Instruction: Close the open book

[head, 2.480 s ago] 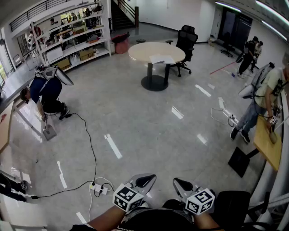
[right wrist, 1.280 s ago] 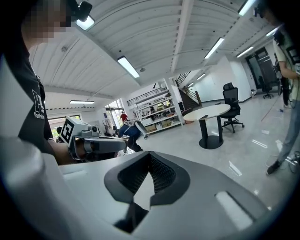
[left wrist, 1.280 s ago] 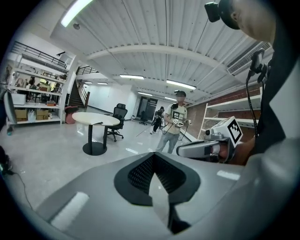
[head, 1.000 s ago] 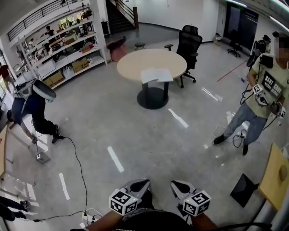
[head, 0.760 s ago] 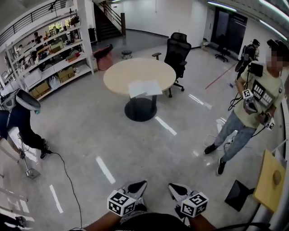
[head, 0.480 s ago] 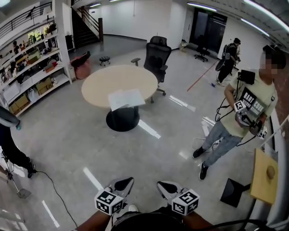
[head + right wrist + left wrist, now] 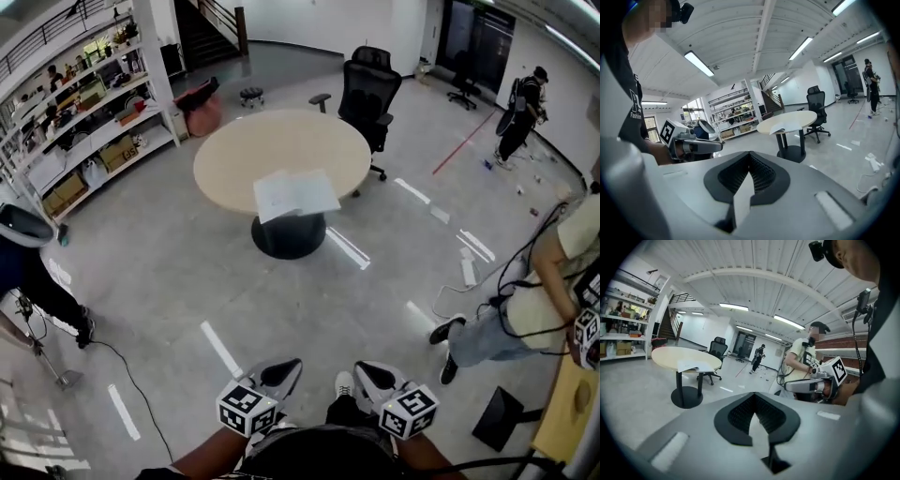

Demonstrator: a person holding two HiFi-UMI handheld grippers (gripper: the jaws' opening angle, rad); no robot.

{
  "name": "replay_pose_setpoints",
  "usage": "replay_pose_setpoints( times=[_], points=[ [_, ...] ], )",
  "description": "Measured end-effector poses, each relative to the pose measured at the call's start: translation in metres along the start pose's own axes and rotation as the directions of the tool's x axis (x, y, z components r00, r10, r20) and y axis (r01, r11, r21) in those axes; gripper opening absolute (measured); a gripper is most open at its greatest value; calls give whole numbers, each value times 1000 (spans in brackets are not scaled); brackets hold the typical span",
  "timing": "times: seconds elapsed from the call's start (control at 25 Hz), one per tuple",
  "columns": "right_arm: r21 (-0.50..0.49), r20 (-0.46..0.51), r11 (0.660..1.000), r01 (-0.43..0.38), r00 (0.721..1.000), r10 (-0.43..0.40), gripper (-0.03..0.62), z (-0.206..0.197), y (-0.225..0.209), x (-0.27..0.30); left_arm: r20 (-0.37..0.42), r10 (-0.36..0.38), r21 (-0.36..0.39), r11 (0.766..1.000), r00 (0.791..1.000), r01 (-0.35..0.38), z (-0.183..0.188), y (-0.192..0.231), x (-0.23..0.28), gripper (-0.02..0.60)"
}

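Book (image 7: 296,194) lies open on the round table (image 7: 234,155), upper middle of the frame, long side left to right, well apart from the left gripper (image 7: 282,367) and right gripper (image 7: 367,372) at the bottom, both closed on nothing, maybe equally far.

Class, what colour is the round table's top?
The round table is light beige; clearest in the head view.

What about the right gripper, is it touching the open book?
Apart. The head view shows open floor between the right gripper and the open book on the round table.
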State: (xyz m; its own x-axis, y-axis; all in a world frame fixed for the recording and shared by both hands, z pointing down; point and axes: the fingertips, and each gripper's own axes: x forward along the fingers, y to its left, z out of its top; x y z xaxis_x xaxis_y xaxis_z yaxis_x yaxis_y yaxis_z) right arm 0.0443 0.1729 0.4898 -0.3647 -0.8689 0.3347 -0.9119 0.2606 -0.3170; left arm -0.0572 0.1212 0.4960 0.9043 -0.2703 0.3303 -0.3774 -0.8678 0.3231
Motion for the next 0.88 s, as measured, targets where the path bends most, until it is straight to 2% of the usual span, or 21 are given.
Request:
replay_pose_setpoints(
  times=[0.2,0.4,0.52,0.6,0.68,0.76,0.88],
  points=[
    [37,-54,989,-140,988,142,8,33,-74,60,10,131,-26,991,991,-131,47,47,58,8],
    [-5,-97,973,-231,969,229,8,66,-133,105,72,185,-36,982,980,-183,102,69,123,8],
    [-20,-125,969,-245,962,241,8,77,-189,126,65,213,-37,977,975,-211,118,73,166,8],
    [4,-128,968,-252,960,250,8,83,-219,137,26,233,-16,972,972,-233,119,80,185,8],
    [17,-130,965,-262,956,262,8,87,-225,147,-18,264,-20,964,964,-264,113,97,186,8],
    [14,-138,964,-264,955,263,8,90,-219,163,-47,280,-69,957,959,-283,109,121,178,8],
    [37,-154,971,-237,958,240,8,90,-228,197,-54,248,-116,961,967,-252,115,155,188,8]
  ],
)
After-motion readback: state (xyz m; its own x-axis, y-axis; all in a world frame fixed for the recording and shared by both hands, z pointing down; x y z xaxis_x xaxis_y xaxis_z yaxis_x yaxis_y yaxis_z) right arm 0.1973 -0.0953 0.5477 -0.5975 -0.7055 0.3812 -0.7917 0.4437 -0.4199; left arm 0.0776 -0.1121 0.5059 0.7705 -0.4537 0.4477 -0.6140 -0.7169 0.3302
